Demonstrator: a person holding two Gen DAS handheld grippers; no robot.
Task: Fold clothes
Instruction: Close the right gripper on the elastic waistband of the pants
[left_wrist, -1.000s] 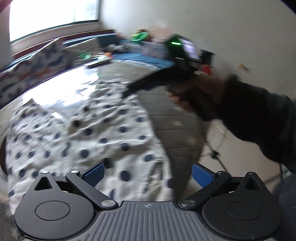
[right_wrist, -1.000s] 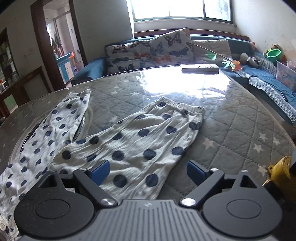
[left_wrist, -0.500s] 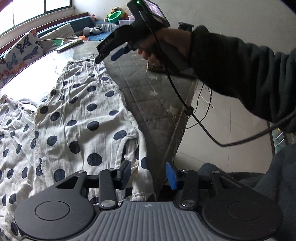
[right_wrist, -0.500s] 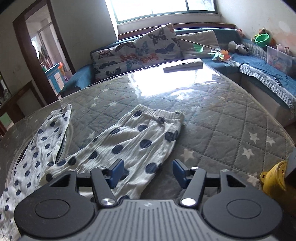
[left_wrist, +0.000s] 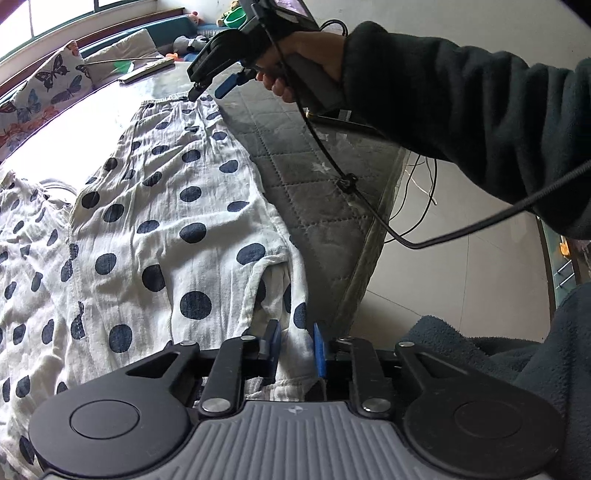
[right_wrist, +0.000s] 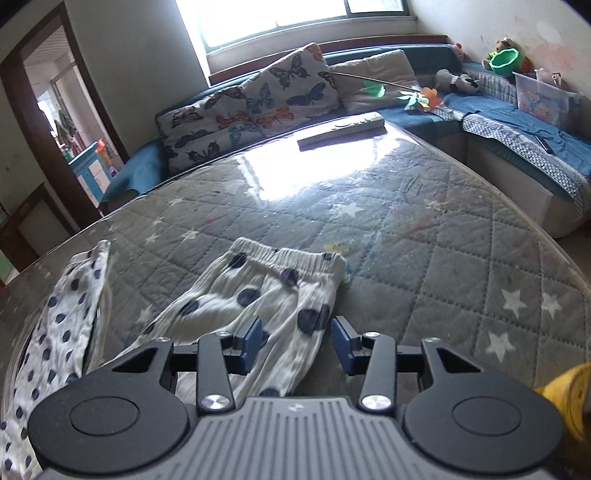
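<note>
White trousers with dark blue dots (left_wrist: 155, 221) lie spread on a grey quilted table (left_wrist: 325, 206). In the left wrist view my left gripper (left_wrist: 295, 347) has its blue pads closed on the hem of the near trouser leg at the table's edge. My right gripper (left_wrist: 207, 86) hovers just over the far waistband, held by a hand in a dark sleeve. In the right wrist view the right gripper (right_wrist: 295, 338) is partly open over the trousers (right_wrist: 255, 295), just short of the elastic waistband (right_wrist: 288, 254), not gripping it.
A remote control (right_wrist: 341, 133) lies at the table's far edge. A blue sofa with butterfly cushions (right_wrist: 251, 107), toys and a plastic box (right_wrist: 543, 98) runs behind and right. A cable (left_wrist: 354, 184) hangs from the right gripper. A yellow object (right_wrist: 565, 391) is at right.
Both grippers dropped to the trousers and narrowed. The left closed on the near leg hem. The right moved toward the waistband and its fingers came closer together.
</note>
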